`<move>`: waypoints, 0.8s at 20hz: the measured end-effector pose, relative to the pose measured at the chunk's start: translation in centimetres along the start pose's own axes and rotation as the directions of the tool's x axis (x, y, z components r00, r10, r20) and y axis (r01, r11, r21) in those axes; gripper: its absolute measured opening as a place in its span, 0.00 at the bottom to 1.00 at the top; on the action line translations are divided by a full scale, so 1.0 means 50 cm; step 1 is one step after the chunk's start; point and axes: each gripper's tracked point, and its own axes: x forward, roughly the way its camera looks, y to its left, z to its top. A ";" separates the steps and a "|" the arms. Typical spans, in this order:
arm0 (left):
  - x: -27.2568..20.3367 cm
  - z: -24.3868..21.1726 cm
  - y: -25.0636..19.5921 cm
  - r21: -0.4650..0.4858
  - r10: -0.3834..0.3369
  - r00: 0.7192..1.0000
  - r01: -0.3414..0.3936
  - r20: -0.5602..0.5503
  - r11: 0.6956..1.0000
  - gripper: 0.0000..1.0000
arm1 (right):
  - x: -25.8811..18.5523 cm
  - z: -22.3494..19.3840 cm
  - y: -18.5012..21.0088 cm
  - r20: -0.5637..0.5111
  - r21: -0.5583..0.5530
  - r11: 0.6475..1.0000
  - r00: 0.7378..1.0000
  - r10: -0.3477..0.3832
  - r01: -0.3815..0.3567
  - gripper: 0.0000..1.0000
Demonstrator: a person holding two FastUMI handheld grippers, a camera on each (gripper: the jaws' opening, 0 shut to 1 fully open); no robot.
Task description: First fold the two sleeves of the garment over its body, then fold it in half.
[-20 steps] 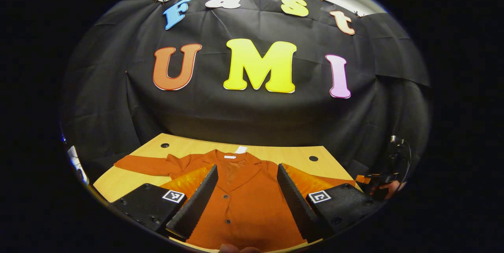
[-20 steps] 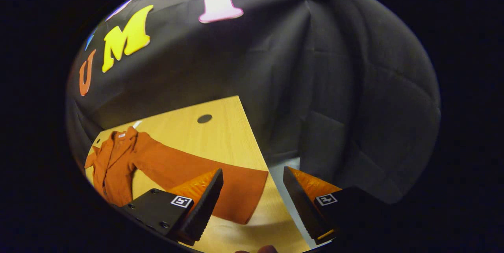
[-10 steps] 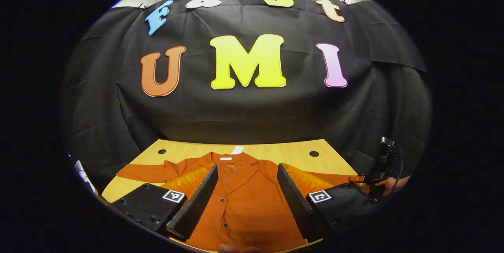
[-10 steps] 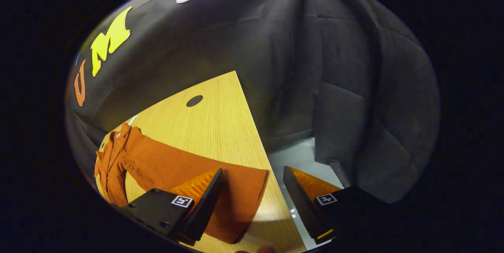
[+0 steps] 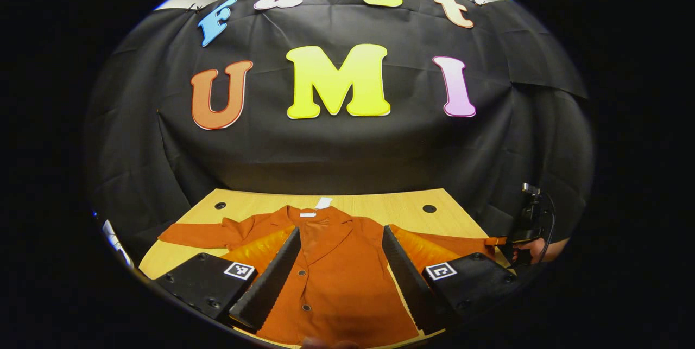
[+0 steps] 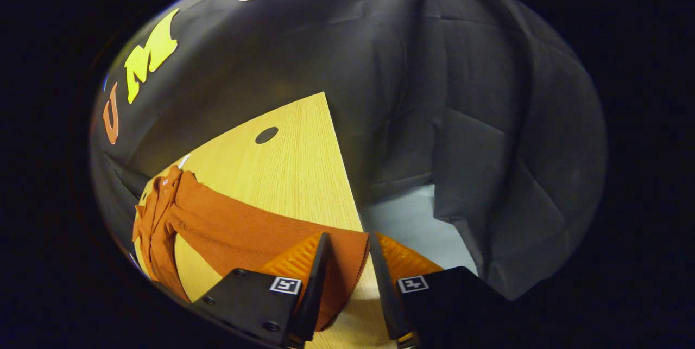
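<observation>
While your right tool (image 6: 347, 284) sits at the cuff of the garment's right sleeve (image 6: 255, 229), its fingers are drawn close together around the cuff edge, yet a narrow gap shows between them and I cannot tell whether both actually press the cloth. Your left tool (image 5: 341, 278) hangs with its fingers wide apart above the buttoned front of the garment (image 5: 336, 278), holding nothing.

The orange garment lies face up and spread flat on the tabletop (image 5: 396, 209), collar toward the booth wall, both sleeves stretched out to the sides and neither yet folded over the body.

Several things could go wrong from here. If you lift with only the rim of the cuff caught, the ribbed fabric is likely to slip out partway through the fold. That cuff lies right at the tabletop's edge, so a dropped sleeve may slide off the side. Pulling the sleeve across without anything pinning the body may drag the whole garment and wrinkle the front.

The tabletop is pale wood with round dark cable holes (image 5: 429, 208) near its far corners. Black cloth (image 6: 461, 121) hangs behind and beside it, and a patch of pale floor (image 6: 412, 229) shows past the edge.
</observation>
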 end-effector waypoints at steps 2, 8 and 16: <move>-0.003 0.000 0.005 -0.003 0.007 1.000 -0.007 0.007 1.000 0.98 | -0.004 0.006 -0.007 0.004 -0.011 0.998 0.998 -0.055 0.055 0.33; -0.009 0.003 0.029 -0.006 0.024 1.000 -0.024 0.010 1.000 0.98 | -0.017 0.022 0.055 0.020 0.023 0.999 0.999 -0.028 0.027 0.02; -0.015 0.018 0.121 0.007 0.032 0.997 -0.032 0.077 0.999 0.98 | -0.149 0.130 0.153 0.120 0.098 0.995 0.993 0.003 -0.015 0.02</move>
